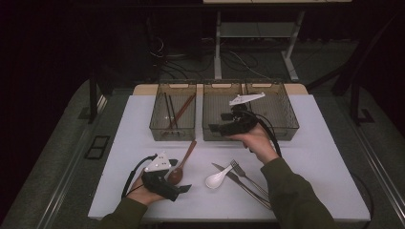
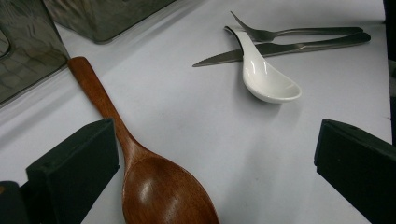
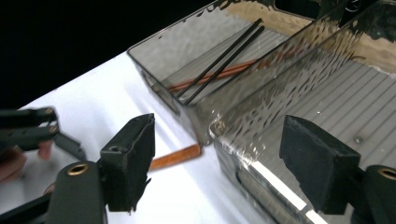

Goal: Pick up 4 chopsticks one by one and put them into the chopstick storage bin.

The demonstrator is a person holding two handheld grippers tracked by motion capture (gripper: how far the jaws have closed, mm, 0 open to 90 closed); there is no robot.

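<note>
While resting low on the white table (image 1: 143,119) at the near left, left gripper (image 1: 181,188) open, jaws spread wide with nothing pinched; wooden spoon (image 2: 154,186) lying flat between them, bowl close to the left jaw in the left gripper view, handle running away toward the left bin (image 1: 173,110). Untouched by either pad, as far as can be told. Farther out on the table, white soup spoon (image 2: 268,79), its handle crossing a knife (image 2: 280,48) with a fork (image 2: 289,32) just beside. Over by the middle bin (image 3: 299,112), right gripper (image 3: 217,161) open too, jaws standing apart and empty, poised above that bin's near corner. Inside the left bin, dark chopsticks (image 3: 224,60) lying across brown chopsticks (image 3: 210,77). Beside the two, a third bin (image 1: 279,107) at the right. Below the right gripper's jaws, end of the wooden spoon's handle just short of the bins.
</note>
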